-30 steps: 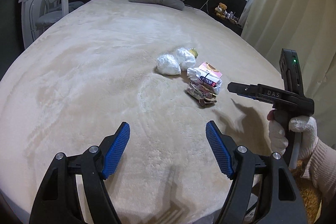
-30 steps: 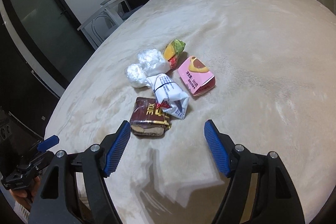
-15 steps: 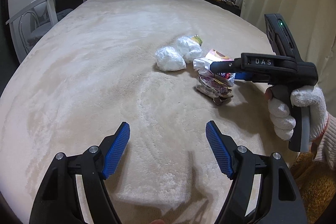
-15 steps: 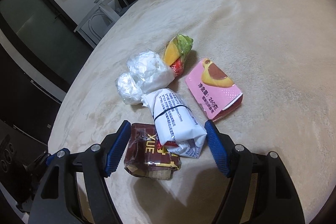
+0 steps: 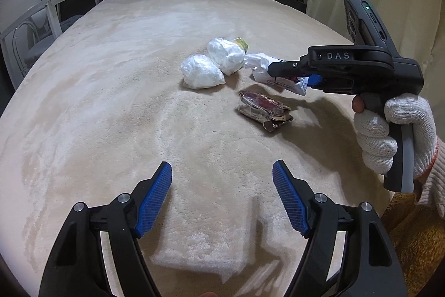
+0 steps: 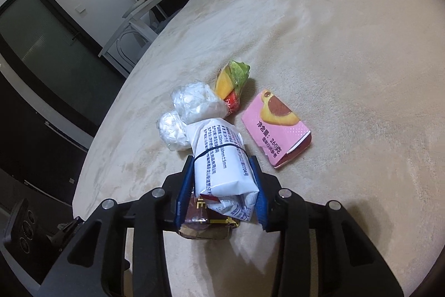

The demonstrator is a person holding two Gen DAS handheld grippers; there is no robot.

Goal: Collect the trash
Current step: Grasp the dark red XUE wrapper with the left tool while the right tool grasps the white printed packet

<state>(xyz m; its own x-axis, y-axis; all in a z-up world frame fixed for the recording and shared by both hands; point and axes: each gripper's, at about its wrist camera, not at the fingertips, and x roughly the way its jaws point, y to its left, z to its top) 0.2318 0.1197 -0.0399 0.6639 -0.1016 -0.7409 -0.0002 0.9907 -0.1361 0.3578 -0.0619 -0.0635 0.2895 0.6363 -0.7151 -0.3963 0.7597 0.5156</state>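
The bed point(image 5: 111, 74) carried a litter pile toward its right edge. The right gripper point(image 6: 222, 185) clamped the white packet point(image 6: 219, 157) there; the left gripper point(image 5: 222, 196) hung half-spread, empty, near the foot edge.

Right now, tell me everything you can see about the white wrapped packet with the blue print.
The white packet is a soft, crinkled wrapper, plastic or paper by its look, covered in lines of blue printed text, with a thin dark band around its middle. Its near end is folded and shows some red. It lies lengthwise between the jaws of the right gripper, whose blue pads press both its sides. Its near end overlaps the brown snack wrapper; its far end touches the clear bags of white tissue on the beige blanket.
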